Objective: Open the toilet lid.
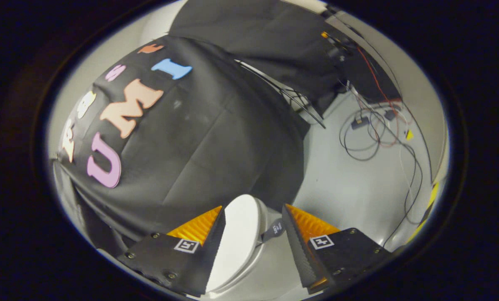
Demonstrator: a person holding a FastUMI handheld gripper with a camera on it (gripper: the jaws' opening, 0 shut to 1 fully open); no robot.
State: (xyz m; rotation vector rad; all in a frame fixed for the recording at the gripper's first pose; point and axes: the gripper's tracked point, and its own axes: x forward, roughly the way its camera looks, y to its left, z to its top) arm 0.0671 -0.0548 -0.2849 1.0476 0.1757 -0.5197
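The white toilet lid (238,238) lies between my two fingers, with its rounded front end reaching just past the fingertips. A small grey pull tab (274,230) sticks out from the lid's right edge toward the right finger. My gripper (253,207) is open. The left finger (210,234) lies against the lid's left side. The right finger (295,238) stands a little off the lid, with the tab in the gap. Part of the white toilet body (249,271) shows under the lid. I cannot tell how far the lid is raised.
The black cloth wall (199,138) hangs close behind the toilet. Right of it is bare grey floor (350,184) with loose cables (375,133) and small boxes farther back. A yellow-and-black strip (431,200) marks the floor's far right edge.
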